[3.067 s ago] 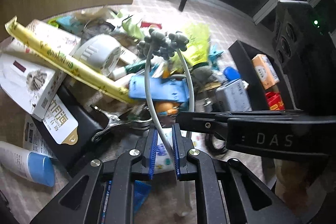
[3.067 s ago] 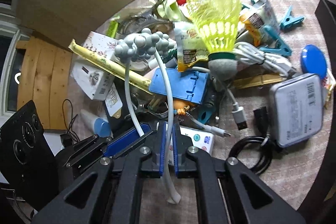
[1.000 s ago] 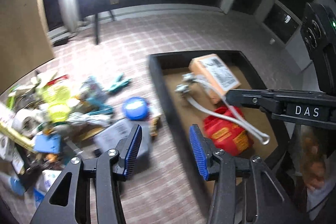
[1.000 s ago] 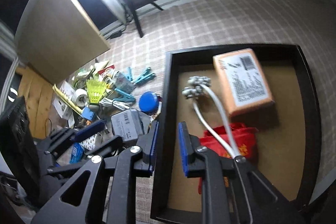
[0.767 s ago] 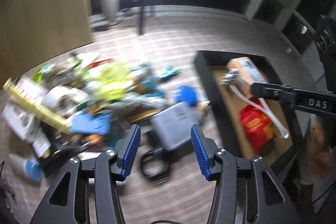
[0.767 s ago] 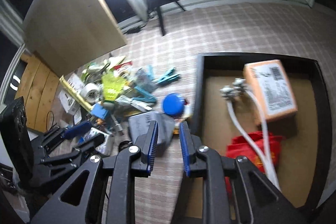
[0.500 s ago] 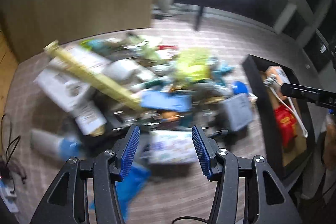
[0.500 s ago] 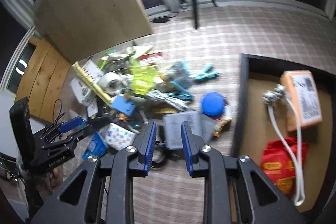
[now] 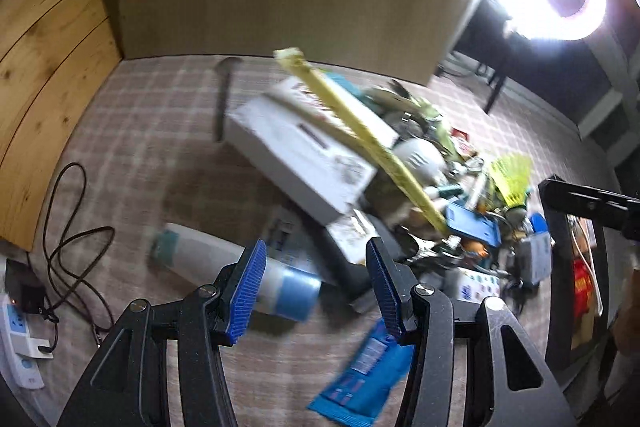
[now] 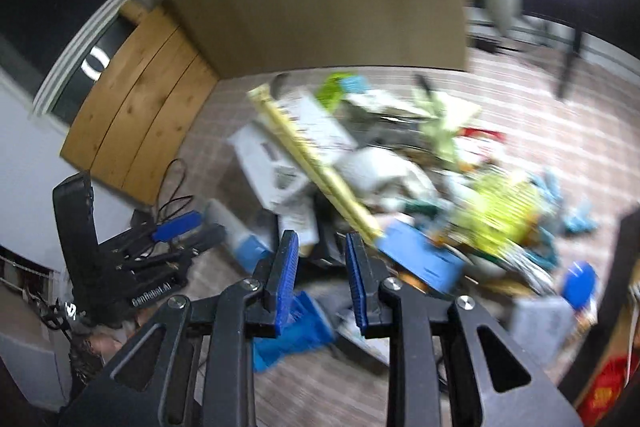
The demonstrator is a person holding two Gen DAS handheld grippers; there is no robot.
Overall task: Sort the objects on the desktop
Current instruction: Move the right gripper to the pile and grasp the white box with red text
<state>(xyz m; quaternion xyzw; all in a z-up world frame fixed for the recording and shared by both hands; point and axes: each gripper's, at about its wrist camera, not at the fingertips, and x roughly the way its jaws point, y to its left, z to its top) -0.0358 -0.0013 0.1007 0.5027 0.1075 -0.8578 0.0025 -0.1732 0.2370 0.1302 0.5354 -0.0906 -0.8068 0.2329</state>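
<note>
Step in hand, as judged: reaching back to the heap for the next pick, nothing carried

Left gripper [image 9: 316, 279] with jaws well apart and empty, poised above a white bottle with a blue cap [image 9: 240, 267] lying on its side on the checked floor, just left of the pile [image 9: 400, 187]. Right gripper [image 10: 320, 279] with jaws a narrow way apart, also empty, aimed at the pile's near left side. Unsorted things heaped mid-floor: a white box [image 9: 296, 155], a long yellow box [image 9: 360, 131] slanting across it, a blue packet [image 9: 368, 371] nearest the camera. Black tray [image 9: 558, 267] at the right edge of the floor in view, some red and white items already inside

To do it well: slow down first, both views being smeared. Pick an outlying piece such as the bottle or the packet, free of the tangle. Square the jaws across the bottle's body, not its rounded cap. Keep the two grippers clear of each other

Writing: white lettering on the left gripper's body, seemingly "GenRobot.AI"; box and packet labels too blurred to read
</note>
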